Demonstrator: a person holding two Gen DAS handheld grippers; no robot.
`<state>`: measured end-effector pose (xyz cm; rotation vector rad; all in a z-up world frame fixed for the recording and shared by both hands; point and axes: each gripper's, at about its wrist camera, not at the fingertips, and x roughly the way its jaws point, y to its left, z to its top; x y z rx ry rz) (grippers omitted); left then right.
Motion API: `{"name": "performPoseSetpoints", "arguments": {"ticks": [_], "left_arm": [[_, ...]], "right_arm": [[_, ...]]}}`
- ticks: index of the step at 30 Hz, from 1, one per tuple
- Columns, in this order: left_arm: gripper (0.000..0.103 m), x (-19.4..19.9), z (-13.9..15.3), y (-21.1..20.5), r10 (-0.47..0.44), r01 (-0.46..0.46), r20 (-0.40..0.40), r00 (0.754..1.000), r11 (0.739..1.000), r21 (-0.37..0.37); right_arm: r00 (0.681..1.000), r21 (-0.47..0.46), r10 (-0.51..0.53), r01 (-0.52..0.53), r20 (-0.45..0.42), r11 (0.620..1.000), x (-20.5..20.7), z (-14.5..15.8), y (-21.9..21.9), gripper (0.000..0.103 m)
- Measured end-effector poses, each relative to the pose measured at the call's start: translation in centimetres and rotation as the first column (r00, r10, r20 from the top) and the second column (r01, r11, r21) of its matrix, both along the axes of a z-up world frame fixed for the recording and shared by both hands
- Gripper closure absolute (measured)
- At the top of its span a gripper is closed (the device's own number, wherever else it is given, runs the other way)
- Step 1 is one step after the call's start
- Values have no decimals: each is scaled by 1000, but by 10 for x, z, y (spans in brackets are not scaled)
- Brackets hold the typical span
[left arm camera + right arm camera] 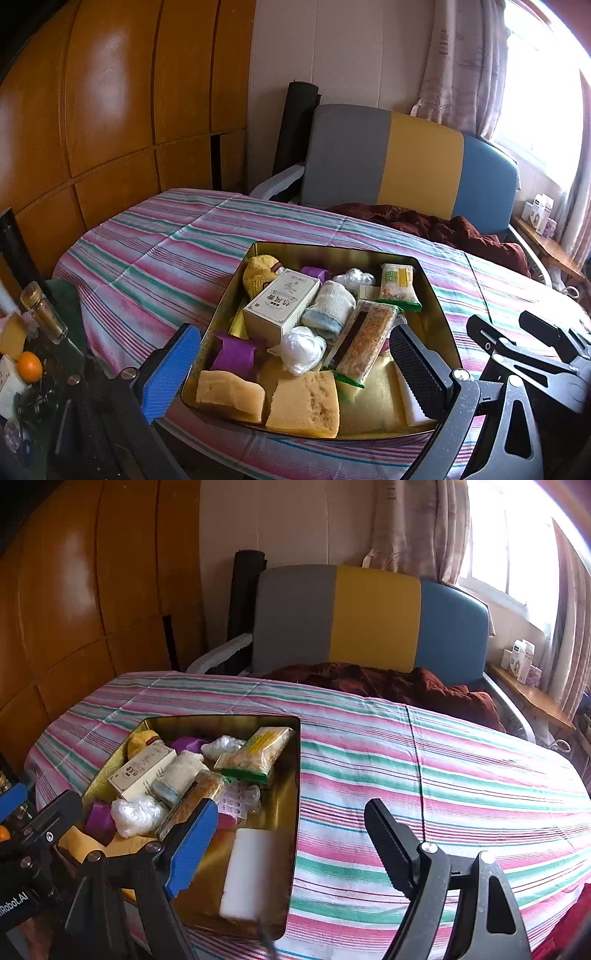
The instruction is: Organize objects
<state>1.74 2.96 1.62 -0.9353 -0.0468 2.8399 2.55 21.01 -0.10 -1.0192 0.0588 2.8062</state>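
Left wrist view: left gripper [295, 365] was spread wide, holding nothing, blue pad [168, 373] outside the tin's left wall, black pad [417, 373] over its near-right part. Can't tell if either pad touched anything. Tin [332, 248] sat on the striped cloth [147, 251], gold inside, full of stuff. Nearest in it: two yellow sponges [303, 402] side by side at the front wall, white block [415, 406] in the near-right corner behind the black pad. Next back: purple cup [234, 352], white plastic wad [301, 349], long snack bar [365, 339] leaning w/ its end on the floor. Mid: white box [282, 304] lying flat, rolled towel [328, 308] just beside it. Far end: yellow knit thing [258, 275], 2nd wad [352, 277], green-edged snack pack [399, 286].

Right wrist view: right gripper [291, 849] also wide apart and empty, blue pad [192, 849] above the tin's near side, black pad [388, 845] over bare cloth to the tin's right, well clear of the wall. White block lay between the pads, nearer the blue one. Clear blister tray [238, 799] showed beside the bar.

Left of the table: bottle [42, 312] and orange [29, 365] on a dark cluttered surface. Beyond the table: brown cloth heap [388, 686] on a grey-yellow-blue chair [373, 616], wood panels [110, 92] left, curtain [417, 524] and bright window [509, 554] right.
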Motion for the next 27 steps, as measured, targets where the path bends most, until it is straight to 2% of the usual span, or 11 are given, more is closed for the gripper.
{"name": "performPoseSetpoints", "arguments": {"ticks": [16, 27], "left_arm": [[0, -7, -7, -3, 5, -5, 34, 999, 1000, 2], [0, -6, -8, -4, 13, -13, 23, 1000, 1000, -3]], "right_arm": [[1000, 8, 15, -15, 13, 1000, -4, -5, -5, 20], [999, 5, 28, -28, 20, 1000, -5, -8, -8, 20]]}}
